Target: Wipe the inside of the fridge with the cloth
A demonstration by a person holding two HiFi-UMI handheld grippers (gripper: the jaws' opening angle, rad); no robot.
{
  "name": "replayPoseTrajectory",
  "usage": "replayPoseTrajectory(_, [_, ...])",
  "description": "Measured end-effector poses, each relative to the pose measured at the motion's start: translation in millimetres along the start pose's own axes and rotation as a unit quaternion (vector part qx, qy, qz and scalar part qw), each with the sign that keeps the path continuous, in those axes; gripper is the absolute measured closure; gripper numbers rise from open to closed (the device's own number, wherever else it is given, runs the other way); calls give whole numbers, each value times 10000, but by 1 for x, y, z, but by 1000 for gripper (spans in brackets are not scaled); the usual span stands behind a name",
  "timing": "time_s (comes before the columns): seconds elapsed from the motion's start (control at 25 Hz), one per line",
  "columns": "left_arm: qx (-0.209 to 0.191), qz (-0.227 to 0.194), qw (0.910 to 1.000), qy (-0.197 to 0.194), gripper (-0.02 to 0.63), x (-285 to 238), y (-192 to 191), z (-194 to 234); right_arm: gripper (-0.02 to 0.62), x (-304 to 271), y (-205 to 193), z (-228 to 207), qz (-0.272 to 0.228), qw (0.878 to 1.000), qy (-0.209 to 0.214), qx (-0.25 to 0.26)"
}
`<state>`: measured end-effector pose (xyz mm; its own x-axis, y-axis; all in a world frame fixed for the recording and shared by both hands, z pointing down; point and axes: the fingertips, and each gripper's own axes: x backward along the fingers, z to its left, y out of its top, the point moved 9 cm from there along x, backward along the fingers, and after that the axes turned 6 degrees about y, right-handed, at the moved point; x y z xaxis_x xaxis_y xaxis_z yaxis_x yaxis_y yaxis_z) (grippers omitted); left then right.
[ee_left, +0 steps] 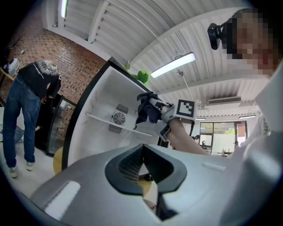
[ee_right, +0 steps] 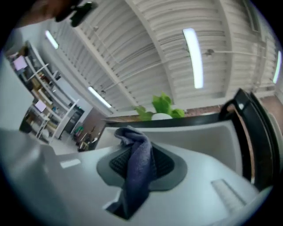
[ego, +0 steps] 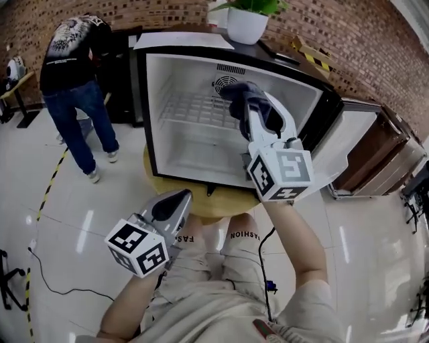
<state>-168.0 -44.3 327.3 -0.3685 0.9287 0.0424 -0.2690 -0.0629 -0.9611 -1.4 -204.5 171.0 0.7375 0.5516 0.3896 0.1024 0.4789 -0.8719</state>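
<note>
One fridge point(ego: 155, 100), one cloth point(ego: 238, 90), two grippers point(ego: 182, 197) point(ego: 253, 105), one plant point(ego: 247, 17).

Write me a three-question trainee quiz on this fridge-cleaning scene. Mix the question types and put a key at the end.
1. True or false: the right gripper is shut on the dark blue fabric cloth.
2. What stands on top of the small black fridge with the white inside?
A. a green plant in a white round pot
B. a steel kettle
C. a stack of plates
3. In one word: what does the left gripper hold?

Key: 1 true; 2 A; 3 nothing (its fingers are shut together and empty, low in front of the open fridge).
</note>
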Motion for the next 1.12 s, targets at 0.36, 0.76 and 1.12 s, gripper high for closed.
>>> replayPoseTrajectory(0.36, [-196,-95,9988,428,603,6,8,26,523,-7,-148,99,2410,9204,1341,2770])
replayPoseTrajectory(0.76, [-31,-71,9994,349,603,3,2,30,523,-183,-260,112,2612,8505,311,4555])
replayPoseTrajectory(1.12, [89,-58,9994,327,603,6,0,37,525,-139,-265,10,3390,8354,-696,4270])
